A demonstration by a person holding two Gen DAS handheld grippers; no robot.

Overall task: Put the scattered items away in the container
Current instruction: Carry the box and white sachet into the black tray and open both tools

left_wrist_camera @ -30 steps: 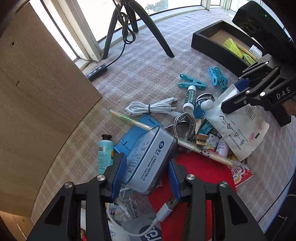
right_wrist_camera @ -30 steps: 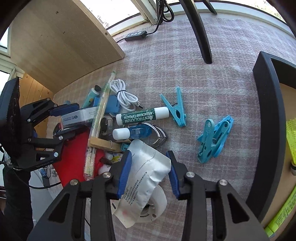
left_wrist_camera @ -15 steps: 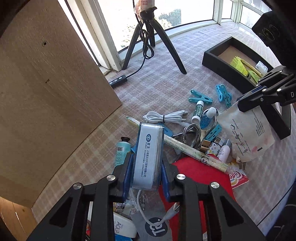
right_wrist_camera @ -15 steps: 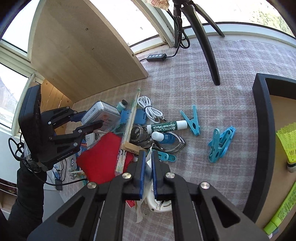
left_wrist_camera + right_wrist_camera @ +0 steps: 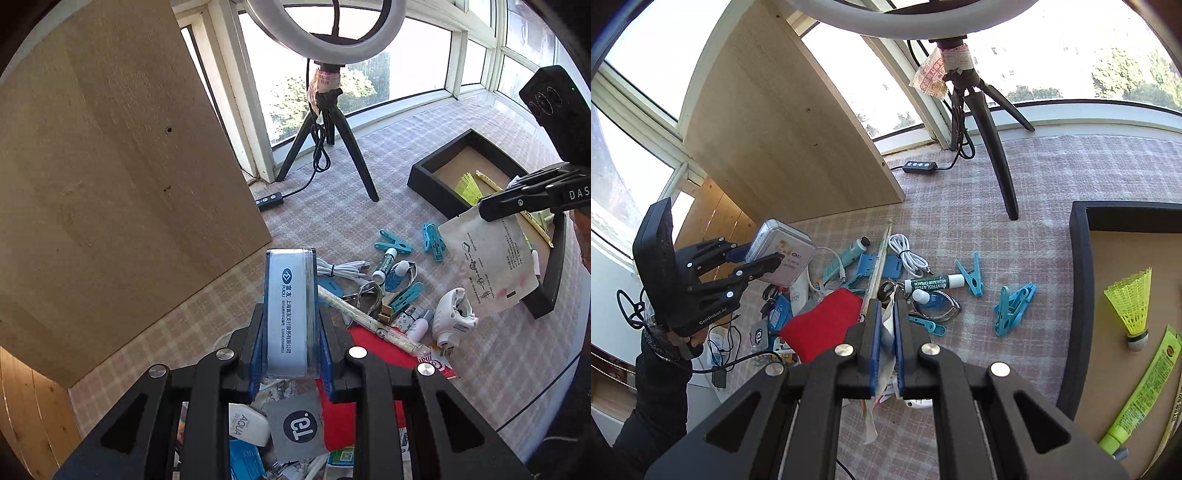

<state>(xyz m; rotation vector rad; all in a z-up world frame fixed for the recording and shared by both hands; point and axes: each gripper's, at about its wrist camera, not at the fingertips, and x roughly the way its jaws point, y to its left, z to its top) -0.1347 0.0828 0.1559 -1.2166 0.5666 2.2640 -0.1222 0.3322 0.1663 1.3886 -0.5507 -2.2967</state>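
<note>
My left gripper is shut on a clear box with a white and blue label, held upright above the pile. In the right wrist view the same box sits in the left gripper, held by a hand in a dark sleeve. My right gripper is shut on a white printed pouch, which hangs edge-on between the fingers, near the corner of the black tray. Inside the tray lie a yellow shuttlecock and a green tube.
On the checked cloth lie blue clothes pegs, a white cable, a menthol stick, a red cloth and a white plug. A ring-light tripod and a wooden board stand behind.
Both grippers rose from the pile, each with its item. The left one closed tighter and turned the box upright; the right one closed flat on the pouch, baring the white plug.
</note>
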